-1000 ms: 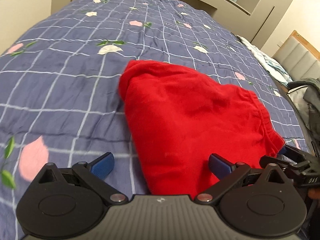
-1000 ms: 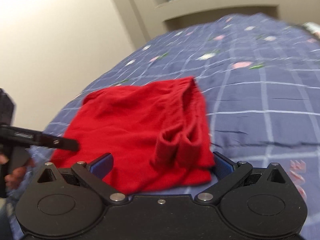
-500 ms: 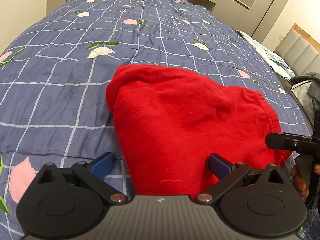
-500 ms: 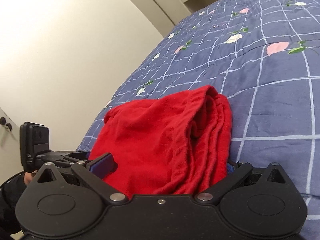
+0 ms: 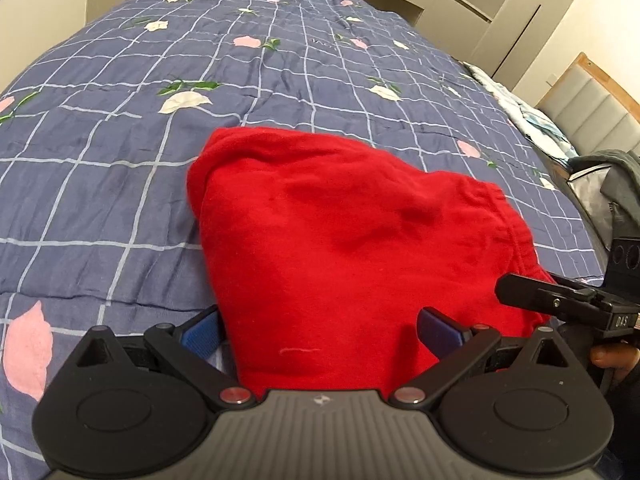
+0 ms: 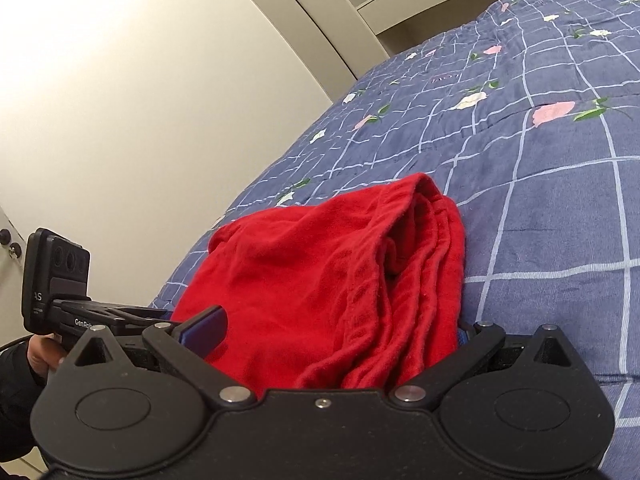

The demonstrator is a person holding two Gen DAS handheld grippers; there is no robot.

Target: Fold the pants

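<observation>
Red pants (image 5: 344,248), folded, on checked floral quilt (image 5: 120,160); left gripper (image 5: 318,330) and right gripper (image 6: 340,332) fingers apart, straddling cloth; "GenRo" legible.

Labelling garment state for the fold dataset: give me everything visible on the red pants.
The red pants, soft knit cotton by the look, lie folded into a compact bundle on the blue checked floral quilt. The gathered waistband edge and several stacked layers show on the side facing the right wrist camera. The surface is lightly rumpled. The near edge sits between the open fingers of both the left gripper and the right gripper; neither is visibly clamped.
</observation>
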